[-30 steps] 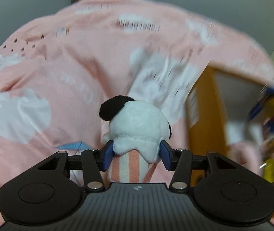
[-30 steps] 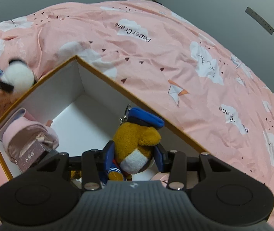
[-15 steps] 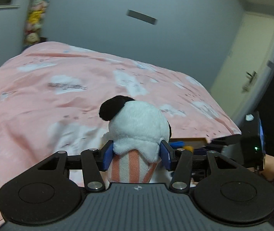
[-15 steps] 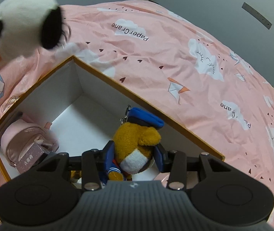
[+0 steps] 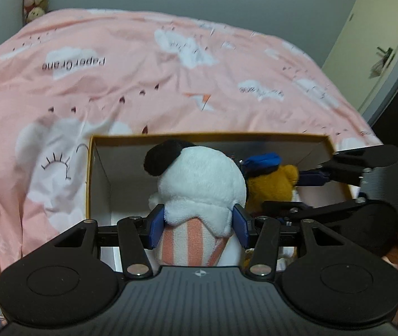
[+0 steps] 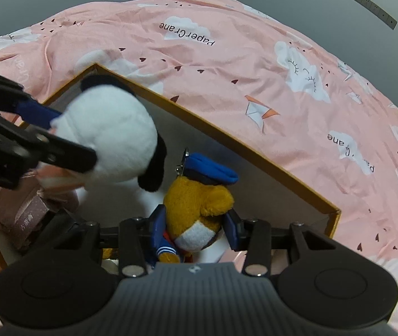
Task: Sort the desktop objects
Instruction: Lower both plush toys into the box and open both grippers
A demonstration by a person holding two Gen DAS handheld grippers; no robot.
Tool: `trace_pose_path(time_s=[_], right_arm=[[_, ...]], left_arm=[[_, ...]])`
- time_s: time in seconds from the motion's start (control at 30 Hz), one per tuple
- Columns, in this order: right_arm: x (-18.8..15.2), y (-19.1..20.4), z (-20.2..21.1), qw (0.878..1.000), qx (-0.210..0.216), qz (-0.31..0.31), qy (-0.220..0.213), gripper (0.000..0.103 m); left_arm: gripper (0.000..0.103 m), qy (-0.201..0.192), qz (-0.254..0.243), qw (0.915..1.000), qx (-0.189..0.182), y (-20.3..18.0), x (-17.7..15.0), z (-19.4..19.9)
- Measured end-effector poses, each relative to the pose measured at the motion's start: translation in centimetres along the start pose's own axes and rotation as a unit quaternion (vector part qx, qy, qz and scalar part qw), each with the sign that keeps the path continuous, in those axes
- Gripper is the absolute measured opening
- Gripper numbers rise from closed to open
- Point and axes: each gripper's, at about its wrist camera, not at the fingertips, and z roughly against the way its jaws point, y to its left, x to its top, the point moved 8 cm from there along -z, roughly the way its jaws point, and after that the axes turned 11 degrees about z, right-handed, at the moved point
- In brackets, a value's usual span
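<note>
In the left wrist view, our left gripper [image 5: 197,225] is clenched on the panda plush [image 5: 199,184]: the two blue pads press the toy from both sides, just where its white head meets the striped cone-shaped body. The long axis of the toy runs forward along the fingers, head away from us. The panda hangs over the open box [image 5: 92,168], which lies on the pink blanket [image 5: 114,84]. The free white floor of the box is ahead and to the left of the toy; to the right the space is taken by the brown plush with blue cap [image 5: 274,179] and by our right gripper [image 5: 297,193], which reaches in from the right side.

In the right wrist view, our right gripper [image 6: 194,225] is closed around the brown plush [image 6: 199,204], its pads on both flanks, and the toy is low inside the box [image 6: 227,140]; we cannot tell if it touches the floor. The panda [image 6: 109,137] is above and to the left of it, very near, in the left gripper [image 6: 50,128]. A pink pouch [image 6: 16,207] lies at the left wall of the box. We judge that the panda must go down between pouch and brown toy, so the left hand should keep to the left.
</note>
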Motion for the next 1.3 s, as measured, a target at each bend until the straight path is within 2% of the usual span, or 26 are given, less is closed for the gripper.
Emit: trace_pose_path(time_s=[0.17,0.27,0.4,0.77,1.1,1.3], right_arm=[[-0.8,0.0,-1.6,1.000,0.001,-0.012,0.026,0.045],[-1.0,-0.4,-2.0,0.999,0.018,-0.037,0.027,0.045],[-1.0,-1.1,-2.4,0.997,0.028,-0.065,0.024,0.046],[-1.3,-1.2,-2.3,0.997,0.038,-0.063,0.033,0.050],[-0.9,-0.8,0.0,0.998,0.022,-0.059,0.028,0.054],[-0.5,-0.7,3.3,0.998,-0.001,-0.070,0.005,0.054]], left_arm=[[0.059,0.015,-0.010,0.9996,0.020,0.0,-0.2,-2.3],[0.060,0.032,-0.007,0.9992,0.025,-0.1,-0.9,-3.7],[0.061,0.052,-0.004,0.9984,0.023,-0.1,-1.6,-5.2],[0.067,0.083,0.024,0.9963,0.004,0.2,-1.7,-5.7],[0.067,0.066,0.027,0.9973,-0.017,-0.2,-1.1,-3.2],[0.068,0.020,0.021,0.9992,-0.025,-0.8,-0.1,0.6]])
